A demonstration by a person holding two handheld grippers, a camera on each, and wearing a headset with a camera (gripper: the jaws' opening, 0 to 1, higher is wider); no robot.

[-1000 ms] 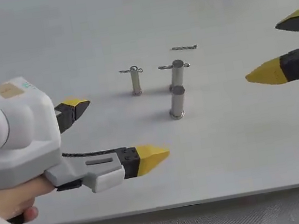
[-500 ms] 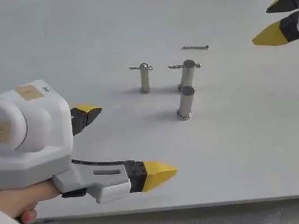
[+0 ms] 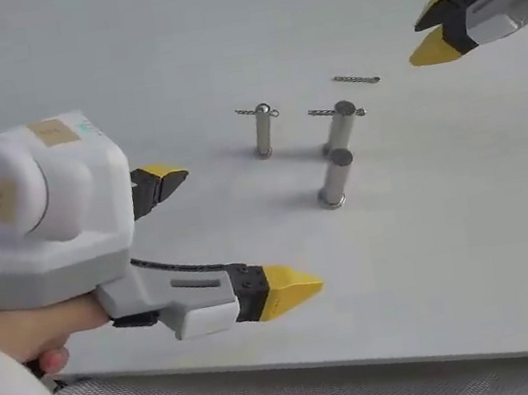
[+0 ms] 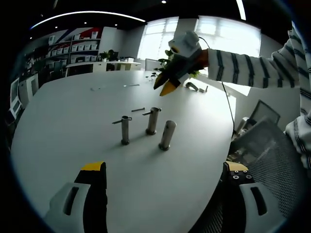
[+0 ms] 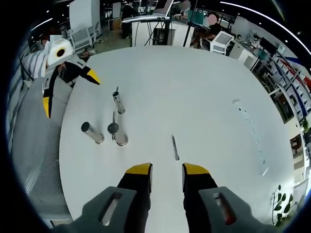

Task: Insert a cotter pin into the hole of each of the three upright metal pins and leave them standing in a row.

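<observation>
R gripper (image 3: 418,42) swung up near loose cotter (image 3: 356,79), jaws narrowed, small gap, empty. L gripper (image 3: 251,230) wide apart, idle. Pickup's prob next: front pin (image 3: 335,178) lacks cotter.

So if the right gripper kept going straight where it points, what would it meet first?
Probably the loose cotter pin lying on the white table: it lies just ahead of the right gripper, in line with the gap between its jaws. Depth is unclear.

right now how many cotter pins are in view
3. One cotter pin sits through the left metal pin, one through the rear right pin, one lies loose on the table beyond them.
</observation>
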